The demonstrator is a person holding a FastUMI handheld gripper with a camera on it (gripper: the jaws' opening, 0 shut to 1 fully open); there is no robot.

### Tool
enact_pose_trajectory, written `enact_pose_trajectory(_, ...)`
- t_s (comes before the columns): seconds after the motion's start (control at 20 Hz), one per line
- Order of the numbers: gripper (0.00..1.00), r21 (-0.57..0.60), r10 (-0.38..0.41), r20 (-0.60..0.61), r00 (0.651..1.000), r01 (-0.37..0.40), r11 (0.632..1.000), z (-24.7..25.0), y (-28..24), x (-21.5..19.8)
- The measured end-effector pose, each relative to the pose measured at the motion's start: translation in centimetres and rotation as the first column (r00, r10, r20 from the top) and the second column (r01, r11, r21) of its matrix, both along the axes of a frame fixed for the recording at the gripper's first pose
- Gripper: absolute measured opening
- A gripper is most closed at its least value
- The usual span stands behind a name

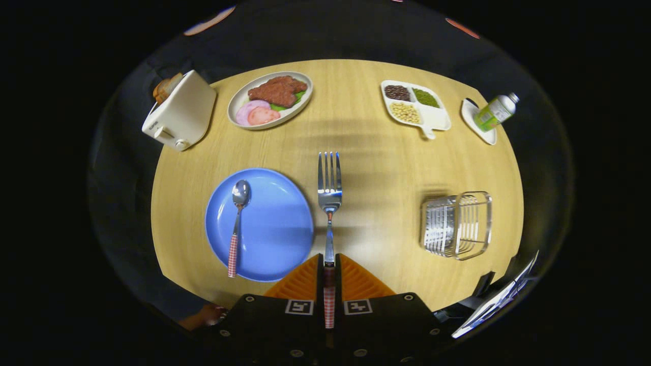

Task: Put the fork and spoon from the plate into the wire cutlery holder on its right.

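Orange tongs (329, 264) pinch the fork (329, 195) by its handle above the desk (386, 168), between the blue plate (274, 229) holding the spoon (238, 223) and the wire cutlery holder (456, 224).

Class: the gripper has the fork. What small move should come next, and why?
Probably swing right toward the wire cutlery holder. The gripper is shut on the fork by its handle, tines pointing ahead above the table, clear of the blue plate, where the spoon waits.
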State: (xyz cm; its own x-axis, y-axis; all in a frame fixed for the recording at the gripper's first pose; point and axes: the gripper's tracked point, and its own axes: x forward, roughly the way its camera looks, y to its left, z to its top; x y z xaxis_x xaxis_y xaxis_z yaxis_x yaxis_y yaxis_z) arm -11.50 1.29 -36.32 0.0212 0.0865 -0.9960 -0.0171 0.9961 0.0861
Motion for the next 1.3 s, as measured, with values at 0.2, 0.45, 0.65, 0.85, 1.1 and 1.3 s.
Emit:
enact_pose_trajectory(0.2, 0.08, -0.045, -0.047, -0.002, 0.999, 0.047, 0.998, 1.4, -6.2, -0.3)
enact_pose_trajectory(0.45, 0.07, -0.078, -0.091, -0.045, 0.995, 0.087, 0.993, 2.0, -12.4, -1.4)
enact_pose_trajectory(0.65, 0.07, -0.077, -0.099, -0.116, 0.988, 0.09, 0.993, 1.2, -15.4, -2.2)
enact_pose_trajectory(0.85, 0.09, -0.025, -0.061, -0.211, 0.976, 0.057, 0.998, 0.7, -16.0, -3.5)
enact_pose_trajectory(1.1, 0.1, 0.002, 0.005, -0.303, 0.953, -0.005, 1.0, -0.2, -17.0, -4.2)
enact_pose_trajectory(1.3, 0.11, 0.041, 0.085, -0.383, 0.92, -0.075, 0.996, -0.6, -16.9, -4.5)
